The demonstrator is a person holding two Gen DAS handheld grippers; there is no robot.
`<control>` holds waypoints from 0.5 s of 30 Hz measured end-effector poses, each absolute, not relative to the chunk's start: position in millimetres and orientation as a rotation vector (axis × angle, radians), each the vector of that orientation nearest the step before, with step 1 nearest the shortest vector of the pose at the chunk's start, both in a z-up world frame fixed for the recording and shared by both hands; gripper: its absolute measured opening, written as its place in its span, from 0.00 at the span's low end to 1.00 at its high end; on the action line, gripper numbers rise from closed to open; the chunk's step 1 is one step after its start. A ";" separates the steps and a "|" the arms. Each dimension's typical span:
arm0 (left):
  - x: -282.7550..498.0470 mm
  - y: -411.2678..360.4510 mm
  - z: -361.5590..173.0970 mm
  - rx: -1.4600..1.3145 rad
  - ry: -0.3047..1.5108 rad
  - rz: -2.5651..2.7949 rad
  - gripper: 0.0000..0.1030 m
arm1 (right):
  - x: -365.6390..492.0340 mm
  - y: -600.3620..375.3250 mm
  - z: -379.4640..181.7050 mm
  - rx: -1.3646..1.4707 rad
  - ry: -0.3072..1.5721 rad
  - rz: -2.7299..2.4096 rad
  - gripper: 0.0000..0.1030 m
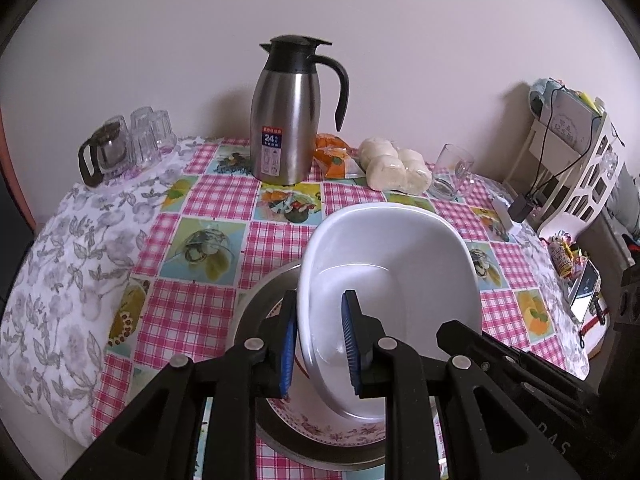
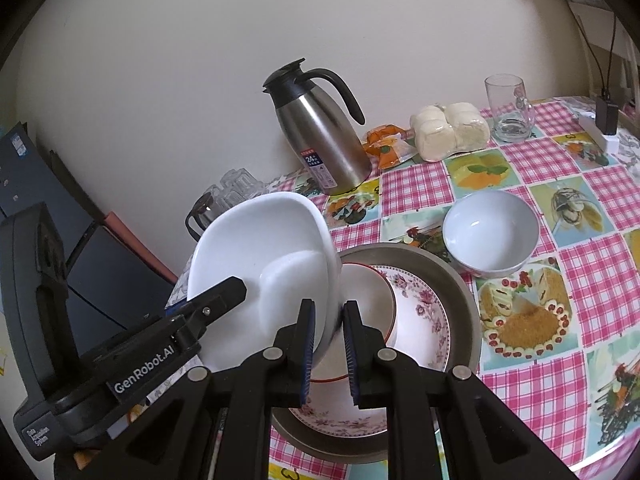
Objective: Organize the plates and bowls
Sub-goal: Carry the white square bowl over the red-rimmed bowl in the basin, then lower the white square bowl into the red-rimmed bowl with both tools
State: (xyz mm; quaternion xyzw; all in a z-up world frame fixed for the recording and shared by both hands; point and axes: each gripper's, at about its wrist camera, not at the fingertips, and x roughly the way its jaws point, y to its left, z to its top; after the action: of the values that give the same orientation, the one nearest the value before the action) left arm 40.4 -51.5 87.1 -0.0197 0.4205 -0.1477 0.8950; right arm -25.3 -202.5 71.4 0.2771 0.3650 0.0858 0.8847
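A white squarish deep dish [image 1: 392,248] hangs tilted between both grippers. My left gripper [image 1: 320,344] is shut on its left rim, one blue pad inside and one outside. In the right wrist view the dish [image 2: 256,240] leans to the left, and my right gripper [image 2: 328,354] is shut on its right rim. One left gripper finger [image 2: 224,292] reaches into the dish. Under the dish stands a stack: a metal pan [image 2: 460,292], a floral plate [image 2: 424,312] and a red-rimmed white plate [image 2: 368,300]. A white bowl [image 2: 490,232] stands alone to the right of the pan.
On the pink checked tablecloth [image 1: 208,312], a steel jug [image 1: 286,128] stands at the back by the wall, with a bag of buns [image 1: 396,170] and a glass mug [image 1: 452,172] beside it. Upturned glasses [image 1: 136,140] are far left. A white rack [image 1: 576,168] is on the right.
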 end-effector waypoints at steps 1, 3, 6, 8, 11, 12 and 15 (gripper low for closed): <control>42.2 -50.9 84.5 -0.046 0.881 -0.307 0.20 | -24.6 -202.2 70.1 0.577 0.763 0.178 0.17; 45.2 -51.2 79.3 -0.051 0.898 -0.307 0.20 | -23.0 -201.9 66.3 0.581 0.776 0.173 0.17; 48.5 -53.0 72.6 -0.050 0.919 -0.304 0.20 | -20.2 -201.5 61.0 0.584 0.794 0.161 0.17; 50.1 -53.9 69.7 -0.053 0.930 -0.301 0.20 | -18.8 -201.2 59.2 0.581 0.799 0.154 0.17; 51.5 -55.3 66.1 -0.050 0.942 -0.298 0.20 | -17.3 -201.8 56.8 0.582 0.806 0.147 0.17; 52.0 -55.7 64.9 -0.049 0.946 -0.297 0.20 | -16.4 -202.0 55.3 0.583 0.809 0.146 0.17; 53.3 -56.1 61.8 -0.050 0.958 -0.296 0.20 | -14.7 -202.4 51.7 0.592 0.822 0.142 0.17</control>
State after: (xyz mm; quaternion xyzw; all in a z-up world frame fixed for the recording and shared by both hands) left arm 53.3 -56.1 61.8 -0.0239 0.4593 -0.1421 0.8765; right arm -14.7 -202.4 51.7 0.2834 0.3933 0.0680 0.8720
